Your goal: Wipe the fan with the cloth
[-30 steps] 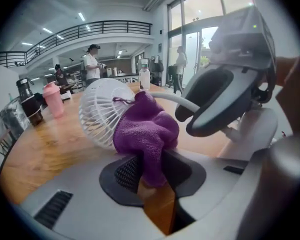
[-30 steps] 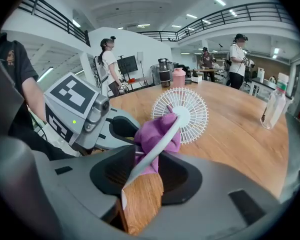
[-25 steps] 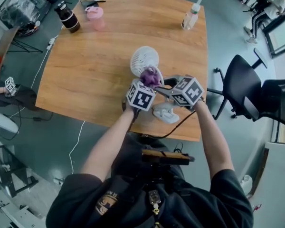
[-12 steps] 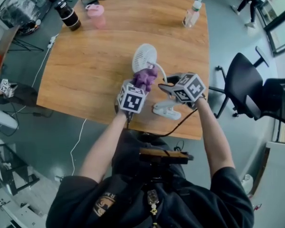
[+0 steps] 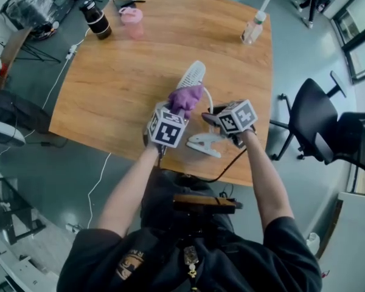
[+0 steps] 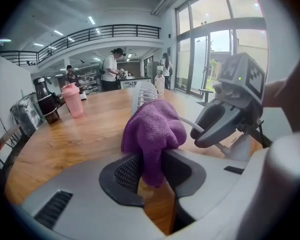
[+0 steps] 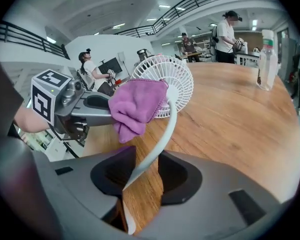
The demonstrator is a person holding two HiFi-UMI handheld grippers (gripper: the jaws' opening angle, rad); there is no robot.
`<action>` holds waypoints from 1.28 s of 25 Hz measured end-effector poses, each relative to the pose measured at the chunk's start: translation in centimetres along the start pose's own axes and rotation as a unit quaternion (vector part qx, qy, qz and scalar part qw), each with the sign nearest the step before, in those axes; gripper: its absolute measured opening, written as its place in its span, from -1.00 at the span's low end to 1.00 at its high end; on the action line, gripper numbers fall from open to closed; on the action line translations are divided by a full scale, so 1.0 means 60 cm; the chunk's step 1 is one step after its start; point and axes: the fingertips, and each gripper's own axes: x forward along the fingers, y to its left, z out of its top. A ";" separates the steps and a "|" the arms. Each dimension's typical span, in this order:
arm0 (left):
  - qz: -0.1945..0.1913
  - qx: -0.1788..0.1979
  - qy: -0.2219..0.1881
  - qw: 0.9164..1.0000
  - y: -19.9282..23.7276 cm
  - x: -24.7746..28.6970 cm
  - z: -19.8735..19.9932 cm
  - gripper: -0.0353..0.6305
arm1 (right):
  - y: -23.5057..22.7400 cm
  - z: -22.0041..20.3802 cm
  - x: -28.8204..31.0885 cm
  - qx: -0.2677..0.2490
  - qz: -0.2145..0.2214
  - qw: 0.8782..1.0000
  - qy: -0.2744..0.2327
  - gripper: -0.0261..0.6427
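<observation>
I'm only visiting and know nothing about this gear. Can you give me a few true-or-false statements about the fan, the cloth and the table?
1. The left gripper is clamped on a purple cloth. True.
2. The cloth lies flat on the table, far from the fan. False: it is held up in the air, right at the fan's round grille.
3. The fan's thin white neck runs between the jaws of the right gripper. True.
4. The pink cup stands right next to the fan. False: it stands at the table's far edge, near a dark flask.
</observation>
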 end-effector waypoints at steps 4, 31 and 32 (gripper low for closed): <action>-0.006 0.018 0.003 1.000 -0.003 -0.001 0.005 -0.59 | -0.006 -0.004 0.013 0.025 -0.010 1.000 0.001 -0.48; -0.172 0.165 -0.012 0.971 -0.136 -0.093 0.014 -0.59 | 0.155 -0.105 -0.124 0.066 -0.125 0.985 -0.094 -0.26; -0.176 0.170 -0.013 0.969 -0.142 -0.095 0.018 -0.59 | 0.163 -0.117 -0.121 0.063 -0.129 0.986 -0.088 -0.31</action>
